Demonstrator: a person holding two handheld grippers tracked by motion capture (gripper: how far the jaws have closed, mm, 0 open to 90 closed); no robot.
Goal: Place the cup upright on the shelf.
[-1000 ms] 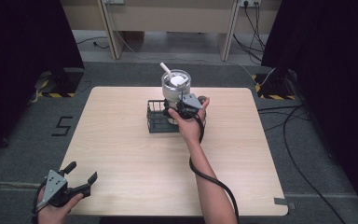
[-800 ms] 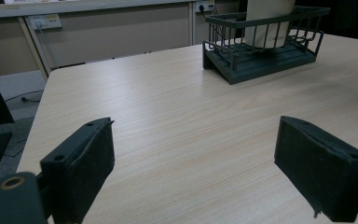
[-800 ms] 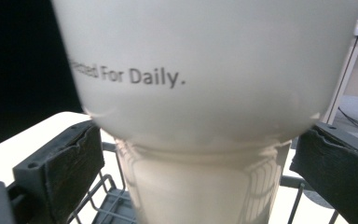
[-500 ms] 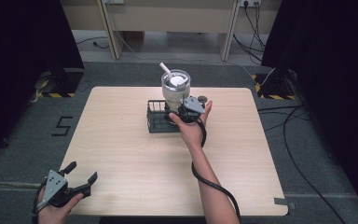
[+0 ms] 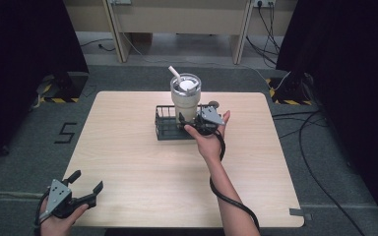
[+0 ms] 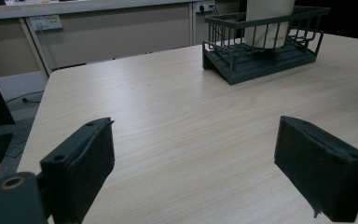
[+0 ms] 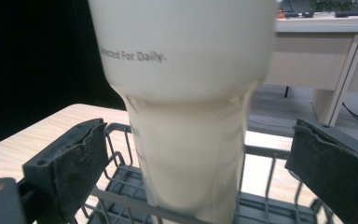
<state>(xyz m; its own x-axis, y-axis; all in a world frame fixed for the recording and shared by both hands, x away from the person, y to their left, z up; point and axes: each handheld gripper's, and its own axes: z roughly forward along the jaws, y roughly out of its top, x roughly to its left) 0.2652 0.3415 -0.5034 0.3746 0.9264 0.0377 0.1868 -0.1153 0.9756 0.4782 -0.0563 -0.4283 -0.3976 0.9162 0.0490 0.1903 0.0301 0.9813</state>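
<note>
Since a second ago, right claw [image 5: 189,121] is edging back from tumbler [image 5: 185,101]. Left claw [image 5: 86,188] is idling wide at worktop [image 5: 128,147] corner. Tumbler is standing upright in basket [image 5: 165,123], dead ahead between right jaws, apparently untouched.

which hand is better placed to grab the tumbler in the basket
Right. The right tongs are open at the wire basket, either side of the cream tumbler. The left tongs sit open at the table's near corner.
</note>
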